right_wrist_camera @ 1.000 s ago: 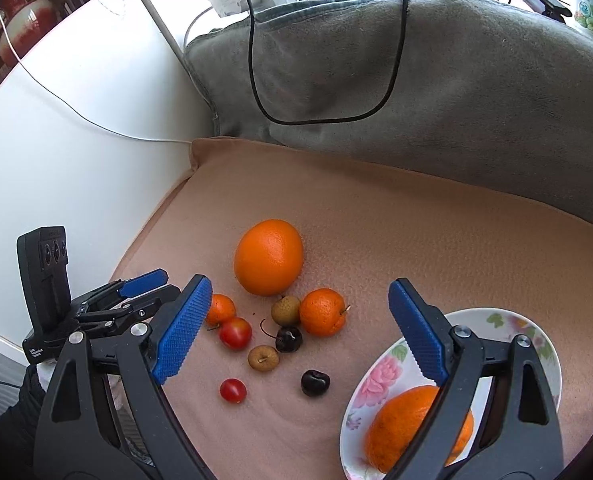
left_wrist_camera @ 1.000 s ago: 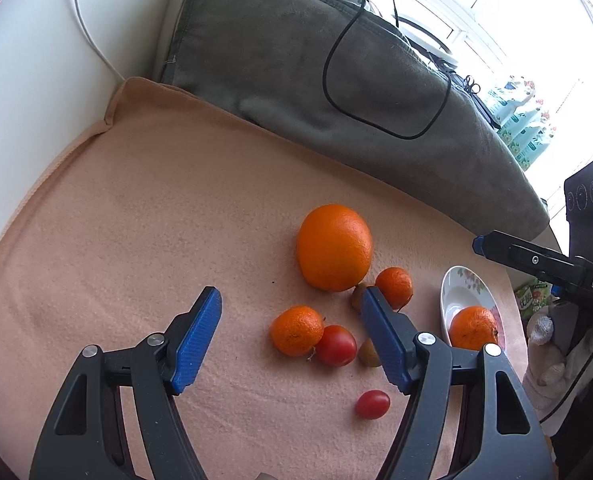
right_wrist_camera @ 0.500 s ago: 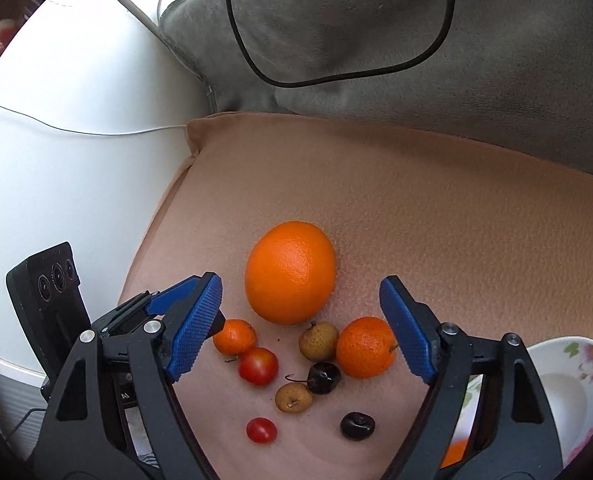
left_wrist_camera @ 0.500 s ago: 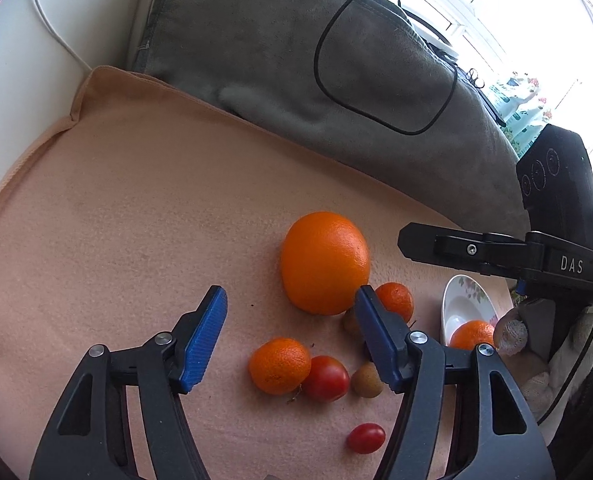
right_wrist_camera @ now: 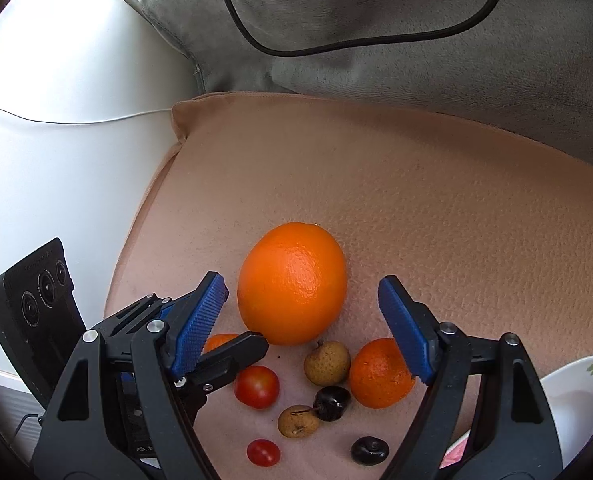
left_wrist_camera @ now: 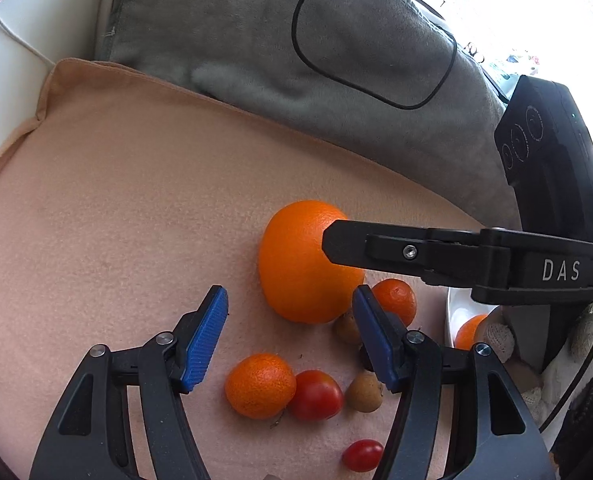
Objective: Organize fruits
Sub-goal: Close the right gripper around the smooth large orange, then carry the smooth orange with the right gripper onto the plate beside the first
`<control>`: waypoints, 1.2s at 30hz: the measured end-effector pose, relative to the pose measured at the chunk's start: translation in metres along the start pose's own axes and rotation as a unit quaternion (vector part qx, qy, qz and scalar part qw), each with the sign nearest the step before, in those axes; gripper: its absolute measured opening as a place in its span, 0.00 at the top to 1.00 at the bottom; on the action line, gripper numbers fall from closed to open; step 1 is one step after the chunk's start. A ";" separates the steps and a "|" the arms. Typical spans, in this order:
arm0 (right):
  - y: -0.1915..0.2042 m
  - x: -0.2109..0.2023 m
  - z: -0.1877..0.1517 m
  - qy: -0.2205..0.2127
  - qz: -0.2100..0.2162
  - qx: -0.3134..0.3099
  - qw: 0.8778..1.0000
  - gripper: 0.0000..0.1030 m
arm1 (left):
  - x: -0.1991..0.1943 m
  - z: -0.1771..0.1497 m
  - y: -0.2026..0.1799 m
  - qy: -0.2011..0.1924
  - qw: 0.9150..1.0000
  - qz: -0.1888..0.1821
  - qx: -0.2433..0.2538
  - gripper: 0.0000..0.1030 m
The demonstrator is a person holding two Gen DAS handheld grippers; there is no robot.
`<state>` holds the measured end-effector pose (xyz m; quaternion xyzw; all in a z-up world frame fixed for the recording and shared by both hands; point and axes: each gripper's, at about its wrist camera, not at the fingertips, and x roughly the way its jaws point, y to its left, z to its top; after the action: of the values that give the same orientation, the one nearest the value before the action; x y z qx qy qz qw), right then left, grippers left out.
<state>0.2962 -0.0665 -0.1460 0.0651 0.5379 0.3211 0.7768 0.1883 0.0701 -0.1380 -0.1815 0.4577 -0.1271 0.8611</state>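
Note:
A large orange [right_wrist_camera: 292,282] [left_wrist_camera: 302,262] lies on the peach cloth among small fruits. My right gripper [right_wrist_camera: 302,328] is open, its blue pads on either side of the orange's near half, apart from it. My left gripper [left_wrist_camera: 290,334] is open and empty just in front of the orange; a small mandarin [left_wrist_camera: 260,385] and a red tomato [left_wrist_camera: 316,394] lie below its span. In the left wrist view a right finger [left_wrist_camera: 376,244] crosses the orange. A second mandarin [right_wrist_camera: 380,374], brown longans [right_wrist_camera: 327,362], dark cherries [right_wrist_camera: 331,397] and a cherry tomato [right_wrist_camera: 263,452] lie near.
A white flowered plate [right_wrist_camera: 576,392] at the right holds an orange [left_wrist_camera: 466,330]. A grey cushion [right_wrist_camera: 396,28] with a black cable [right_wrist_camera: 356,46] lies behind the cloth. A white surface [right_wrist_camera: 64,160] borders the left.
Both grippers have moved forward towards the large orange. The right gripper now straddles it, and its finger has come across the orange in the left wrist view.

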 end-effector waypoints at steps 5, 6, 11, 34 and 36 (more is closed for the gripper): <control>-0.002 0.009 0.005 0.010 0.007 0.006 1.000 0.20 | 0.007 0.005 -0.004 0.003 1.000 -0.008 0.002 0.38; -0.002 0.011 0.005 0.012 0.009 0.007 1.000 0.20 | 0.008 0.005 -0.005 0.004 1.000 -0.008 0.001 0.38; -0.005 0.015 0.007 0.018 0.014 0.012 1.000 0.26 | 0.017 0.007 -0.005 0.016 1.000 -0.025 -0.008 0.38; 0.000 0.019 0.005 0.026 0.013 0.006 1.000 0.32 | 0.023 0.014 -0.015 0.017 1.000 -0.017 -0.009 0.40; 0.000 0.017 0.005 0.023 0.016 0.006 1.000 0.32 | 0.020 0.015 -0.015 0.014 1.000 -0.015 -0.007 0.40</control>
<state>0.3041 -0.0550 -0.1576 0.0711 0.5566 0.3312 0.7586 0.2113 0.0519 -0.1391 -0.1925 0.4675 -0.1395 0.8514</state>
